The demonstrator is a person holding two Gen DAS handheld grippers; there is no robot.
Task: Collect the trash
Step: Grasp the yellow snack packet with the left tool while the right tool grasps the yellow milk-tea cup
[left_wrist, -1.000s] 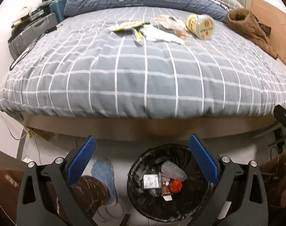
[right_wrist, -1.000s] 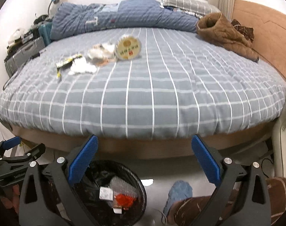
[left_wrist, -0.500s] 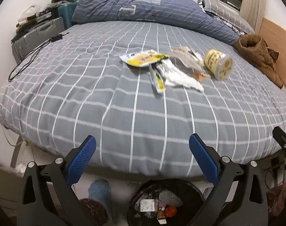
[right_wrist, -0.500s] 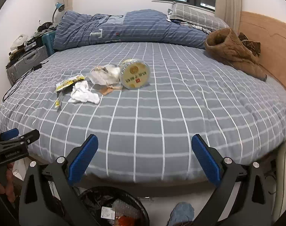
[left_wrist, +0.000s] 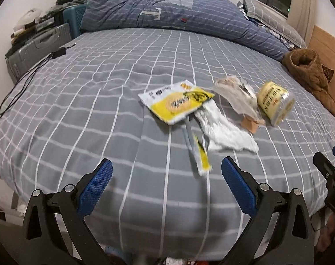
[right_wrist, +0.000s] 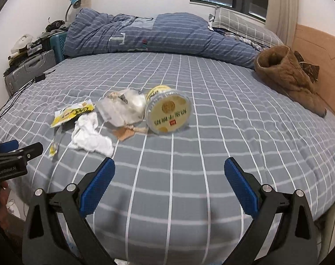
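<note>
Trash lies on the grey checked bed point(left_wrist: 101, 101): a yellow-and-white wrapper point(left_wrist: 176, 102), a thin yellow sachet point(left_wrist: 199, 154), a crumpled white tissue point(left_wrist: 225, 130), a clear plastic bag point(left_wrist: 236, 92) and a round yellow tub point(left_wrist: 274, 102) on its side. In the right wrist view the tub point(right_wrist: 168, 113), tissue point(right_wrist: 89, 135), wrapper point(right_wrist: 72, 113) and plastic bag point(right_wrist: 123, 108) lie ahead. My left gripper point(left_wrist: 166, 183) is open and empty, just short of the sachet. My right gripper point(right_wrist: 168, 184) is open and empty, short of the tub.
A blue duvet point(left_wrist: 167, 15) is heaped at the bed's far side. A brown jacket point(right_wrist: 286, 75) lies at the right by the wooden headboard point(right_wrist: 317, 53). A grey suitcase point(left_wrist: 37, 48) and a black cable point(left_wrist: 23, 81) are at the left.
Both grippers have risen from over the trash bin and moved forward over the bed toward the trash. The bin has dropped out of view. Both stay open.
</note>
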